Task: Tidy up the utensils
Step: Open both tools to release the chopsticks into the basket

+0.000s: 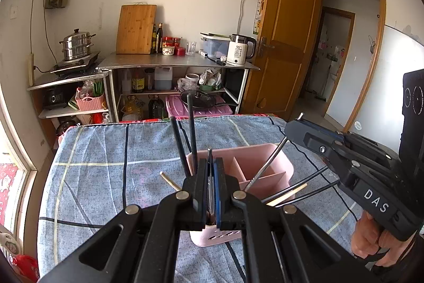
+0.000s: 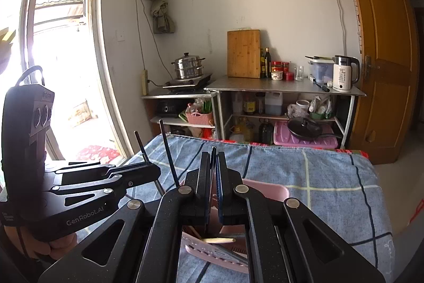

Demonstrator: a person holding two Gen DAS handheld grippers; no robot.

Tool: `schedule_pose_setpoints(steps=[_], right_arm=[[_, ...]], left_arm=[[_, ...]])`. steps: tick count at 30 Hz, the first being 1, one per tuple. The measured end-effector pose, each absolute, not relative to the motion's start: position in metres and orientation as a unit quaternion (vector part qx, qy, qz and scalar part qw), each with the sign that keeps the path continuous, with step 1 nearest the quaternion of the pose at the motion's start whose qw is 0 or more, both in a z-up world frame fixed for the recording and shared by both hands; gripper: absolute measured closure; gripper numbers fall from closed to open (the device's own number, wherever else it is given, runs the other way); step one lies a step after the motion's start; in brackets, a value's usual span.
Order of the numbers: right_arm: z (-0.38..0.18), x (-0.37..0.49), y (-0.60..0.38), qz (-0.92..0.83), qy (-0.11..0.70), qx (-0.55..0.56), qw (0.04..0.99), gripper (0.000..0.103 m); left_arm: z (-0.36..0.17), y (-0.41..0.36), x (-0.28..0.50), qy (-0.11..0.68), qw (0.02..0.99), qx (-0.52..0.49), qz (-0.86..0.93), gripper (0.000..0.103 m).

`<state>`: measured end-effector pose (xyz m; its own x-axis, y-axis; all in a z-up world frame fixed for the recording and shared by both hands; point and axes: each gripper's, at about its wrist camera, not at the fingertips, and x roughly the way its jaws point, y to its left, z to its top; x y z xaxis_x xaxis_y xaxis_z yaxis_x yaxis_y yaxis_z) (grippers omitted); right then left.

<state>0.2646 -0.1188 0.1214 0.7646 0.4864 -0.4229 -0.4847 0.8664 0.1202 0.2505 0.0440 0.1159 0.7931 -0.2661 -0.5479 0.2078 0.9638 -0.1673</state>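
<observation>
A pink utensil organizer with dividers stands on the blue checked cloth; it also shows in the right wrist view. My left gripper is shut on a thin metal utensil handle held upright over the organizer's near left part. My right gripper is shut on a thin metal utensil that slants down into a middle compartment. Two black chopsticks stand in the organizer's left compartment. A wooden chopstick and several black chopsticks lie on the cloth beside the organizer.
The cloth-covered table ends at a far edge before steel shelves with a cutting board, bottles, kettle and steamer pot. A wooden door stands open at right. A window is at left.
</observation>
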Motion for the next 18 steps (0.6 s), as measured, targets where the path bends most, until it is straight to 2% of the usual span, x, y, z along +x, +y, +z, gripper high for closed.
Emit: schedule_pose_setpoints(steps=[14, 18], right_arm=[[0.098, 0.271, -0.119, 0.248, 0.275, -0.02, 0.929, 0.099], [0.099, 0.269, -0.125, 0.247, 0.275, -0.018, 0.929, 0.093]], left_arm=[[0.093, 0.041, 0.252, 0.325, 0.937, -0.044, -0.122, 0.098], [0.094, 0.042, 0.248, 0.321, 0.939, -0.043, -0.121, 0.097]])
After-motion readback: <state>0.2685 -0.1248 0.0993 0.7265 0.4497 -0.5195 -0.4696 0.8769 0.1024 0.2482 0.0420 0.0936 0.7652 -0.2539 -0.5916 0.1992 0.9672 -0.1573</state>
